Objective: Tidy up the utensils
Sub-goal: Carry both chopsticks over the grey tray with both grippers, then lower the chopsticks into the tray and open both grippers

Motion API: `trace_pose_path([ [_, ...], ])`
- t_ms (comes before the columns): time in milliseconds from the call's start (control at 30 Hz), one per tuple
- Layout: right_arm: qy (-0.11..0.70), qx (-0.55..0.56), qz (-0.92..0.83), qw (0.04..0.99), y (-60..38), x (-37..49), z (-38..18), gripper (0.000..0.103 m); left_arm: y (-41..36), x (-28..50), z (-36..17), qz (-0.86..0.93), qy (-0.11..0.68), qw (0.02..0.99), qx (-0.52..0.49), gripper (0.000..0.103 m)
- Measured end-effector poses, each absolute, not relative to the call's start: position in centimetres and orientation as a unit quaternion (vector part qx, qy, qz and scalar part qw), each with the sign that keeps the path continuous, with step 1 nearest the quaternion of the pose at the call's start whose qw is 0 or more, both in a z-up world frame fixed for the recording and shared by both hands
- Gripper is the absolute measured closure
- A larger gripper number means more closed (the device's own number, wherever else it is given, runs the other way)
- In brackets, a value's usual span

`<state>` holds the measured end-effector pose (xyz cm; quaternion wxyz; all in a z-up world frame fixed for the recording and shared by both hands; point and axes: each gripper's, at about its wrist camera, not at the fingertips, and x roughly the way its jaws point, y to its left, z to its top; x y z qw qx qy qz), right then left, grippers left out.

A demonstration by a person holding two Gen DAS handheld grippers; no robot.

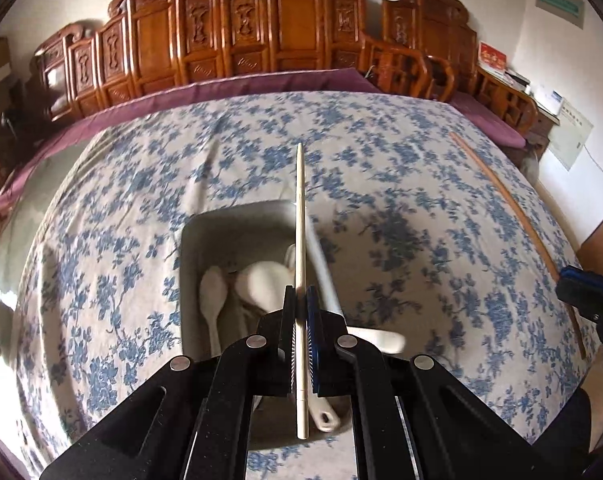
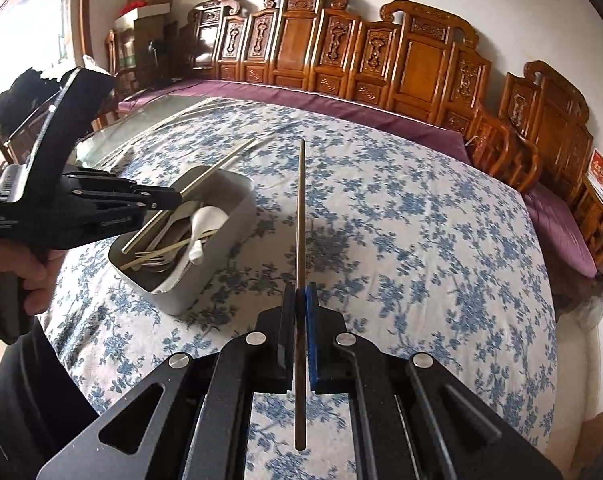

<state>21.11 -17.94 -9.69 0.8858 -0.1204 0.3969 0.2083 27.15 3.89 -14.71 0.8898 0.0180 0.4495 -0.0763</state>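
My left gripper (image 1: 300, 296) is shut on a pale chopstick (image 1: 299, 208) that points away from me over a grey rectangular container (image 1: 190, 280). White spoons (image 1: 261, 280) lie inside the container. The right wrist view shows the left gripper (image 2: 177, 196) holding that pale chopstick (image 2: 221, 162) slanted above the container (image 2: 221, 252), which holds white spoons (image 2: 209, 216), a fork and thin sticks. My right gripper (image 2: 300, 296) is shut on a brown chopstick (image 2: 300, 208), right of the container and above the cloth. From the left wrist, the right gripper (image 1: 569, 284) and brown chopstick (image 1: 509, 204) appear at the far right.
A blue floral cloth (image 2: 421, 240) covers the table. Carved wooden chairs (image 2: 381, 52) with a purple cushion (image 2: 341, 100) line the far side. A person's hand (image 2: 21, 276) grips the left tool's handle. Bare glass tabletop (image 2: 141, 120) shows at the far left.
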Motion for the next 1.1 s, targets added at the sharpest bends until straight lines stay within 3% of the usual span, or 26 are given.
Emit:
trace_pose_path([
  [633,0.406,-0.126,0.227,0.876,-13.8,22.4,-11.0,0.097,7.3,28.2,-19.1,-0.063,0.491,0.869,-0.005,0.098],
  [800,0.407,-0.124,0.236,0.874,-12.3,23.0,-11.1,0.097,8.1,27.6,-18.2,-0.059,0.483,0.873,-0.005,0.077],
  [1100,0.409,-0.109,0.263,0.867,-8.1,24.9,-11.7,0.097,10.7,25.9,-15.8,-0.054,0.458,0.887,0.011,0.072],
])
